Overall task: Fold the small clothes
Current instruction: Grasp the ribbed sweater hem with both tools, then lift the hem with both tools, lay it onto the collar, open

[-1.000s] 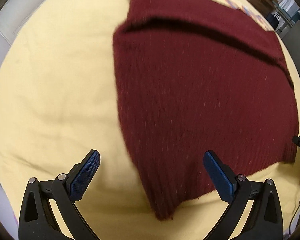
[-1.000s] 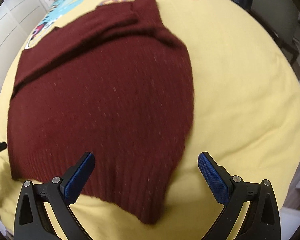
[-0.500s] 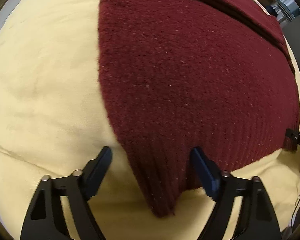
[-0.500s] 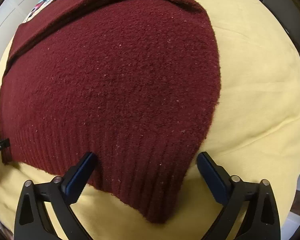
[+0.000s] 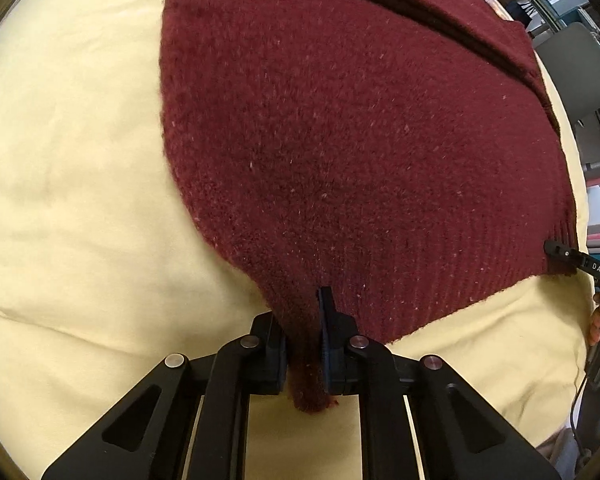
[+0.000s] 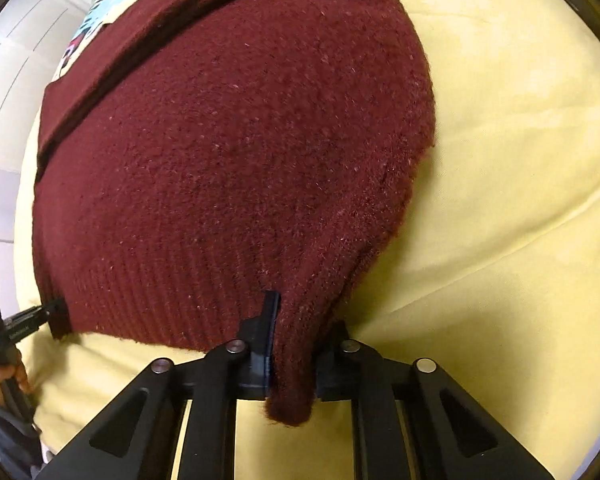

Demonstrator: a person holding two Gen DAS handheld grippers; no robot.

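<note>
The sweater (image 5: 340, 140) is spread flat on a yellow sheet (image 5: 72, 160), filling the middle of both views from about 6 o'clock up to 12 o'clock. A folded band, probably sleeves or the upper part turned in, is seen across its far end near 12 to 1 o'clock, so a first fold is judged done. The near ribbed hem is pinched at both corners: the left gripper (image 5: 305, 344) is clamped on the corner at 6 o'clock in its view, and the right gripper (image 6: 296, 344) is clamped on the other corner, likewise at 6 o'clock. The hem is judged ready to be carried toward the far end; that fold and any final tidying are left.

A printed garment (image 6: 96, 20) is partly covered by the sweater's far edge at 11 o'clock in the right view. A chair (image 5: 572, 68) stands beyond the sheet at 2 o'clock in the left view. Nothing lies on the sweater in the way.
</note>
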